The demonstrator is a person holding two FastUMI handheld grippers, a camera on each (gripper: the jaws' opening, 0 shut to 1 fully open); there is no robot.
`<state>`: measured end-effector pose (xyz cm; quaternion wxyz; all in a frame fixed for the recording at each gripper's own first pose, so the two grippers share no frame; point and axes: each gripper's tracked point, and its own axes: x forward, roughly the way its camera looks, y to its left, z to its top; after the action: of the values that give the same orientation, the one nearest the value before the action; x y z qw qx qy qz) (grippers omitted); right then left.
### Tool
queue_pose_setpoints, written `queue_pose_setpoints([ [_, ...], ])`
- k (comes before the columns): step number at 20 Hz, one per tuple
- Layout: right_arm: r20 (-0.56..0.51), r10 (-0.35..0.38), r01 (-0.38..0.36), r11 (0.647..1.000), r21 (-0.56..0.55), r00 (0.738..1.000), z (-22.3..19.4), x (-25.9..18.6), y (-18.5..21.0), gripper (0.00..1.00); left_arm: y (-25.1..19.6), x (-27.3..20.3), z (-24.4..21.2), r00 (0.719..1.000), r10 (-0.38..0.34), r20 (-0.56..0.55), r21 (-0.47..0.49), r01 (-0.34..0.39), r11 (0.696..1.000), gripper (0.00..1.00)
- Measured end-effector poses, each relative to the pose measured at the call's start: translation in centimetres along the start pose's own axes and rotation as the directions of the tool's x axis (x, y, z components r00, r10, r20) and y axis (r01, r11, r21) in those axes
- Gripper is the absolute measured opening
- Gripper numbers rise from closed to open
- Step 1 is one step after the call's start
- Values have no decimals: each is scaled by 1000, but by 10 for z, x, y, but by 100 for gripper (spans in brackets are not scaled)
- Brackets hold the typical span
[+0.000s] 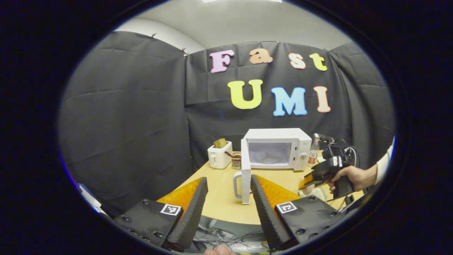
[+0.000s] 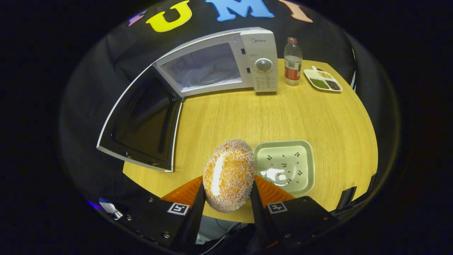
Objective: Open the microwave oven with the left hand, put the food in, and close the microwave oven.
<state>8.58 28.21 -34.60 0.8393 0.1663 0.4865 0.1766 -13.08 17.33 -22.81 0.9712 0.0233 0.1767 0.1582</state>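
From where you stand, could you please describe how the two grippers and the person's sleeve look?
Each gripper, left and right, has two wedge-shaped fingers with ribbed inner faces, mounted on black blocks with screws and square black-and-white tags. In the left gripper view the right gripper shows a black body, a pistol-style handle and black cables. The sleeve is white.

Demo booth: cloth walls [image 1: 124, 117], microwave [image 1: 274, 148]

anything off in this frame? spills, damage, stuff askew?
Nothing stands out. The microwave door hangs wide open, as the task needs; the right gripper holds the crumbed food beside the empty dish. No spills on the table.
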Motion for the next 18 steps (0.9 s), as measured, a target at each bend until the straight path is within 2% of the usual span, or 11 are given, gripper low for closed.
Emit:
queue_pose_setpoints([
  [2, -8, 48, -48, 998, 37, 999, 13, 15, 17, 63, -2, 6, -10, 999, 12, -40, -31, -13, 999, 87],
  [3, -15, 68, -67, 996, 58, 998, 20, 23, 24, 65, -2, 9, -13, 998, 20, -57, -38, -23, 999, 87],
  [8, -9, 148, -145, 978, 149, 989, 53, 73, 49, 65, -2, 37, -14, 984, 96, -151, -126, -116, 985, 87],
  [10, 38, 205, -209, 960, 184, 978, 73, 92, 66, 64, 4, 44, -15, 970, 149, -192, -137, -177, 975, 83],
  [11, 60, 216, -223, 956, 190, 975, 83, 100, 70, 64, 7, 43, -13, 963, 174, -206, -131, -203, 970, 87],
  [13, 116, 229, -248, 949, 194, 966, 102, 111, 79, 64, 13, 42, -8, 949, 224, -221, -99, -250, 963, 82],
  [14, 144, 231, -257, 944, 205, 962, 113, 121, 82, 64, 15, 40, -8, 941, 246, -231, -79, -270, 959, 86],
  [16, 219, 231, -285, 924, 255, 948, 142, 142, 89, 64, 15, 33, -7, 925, 282, -255, -58, -306, 950, 86],
  [17, 272, 226, -302, 911, 281, 935, 158, 150, 92, 64, 12, 29, -7, 918, 294, -267, -58, -320, 946, 82],
  [18, 315, 213, -311, 900, 305, 925, 176, 159, 93, 64, 11, 25, -8, 910, 306, -278, -58, -334, 941, 86],
])
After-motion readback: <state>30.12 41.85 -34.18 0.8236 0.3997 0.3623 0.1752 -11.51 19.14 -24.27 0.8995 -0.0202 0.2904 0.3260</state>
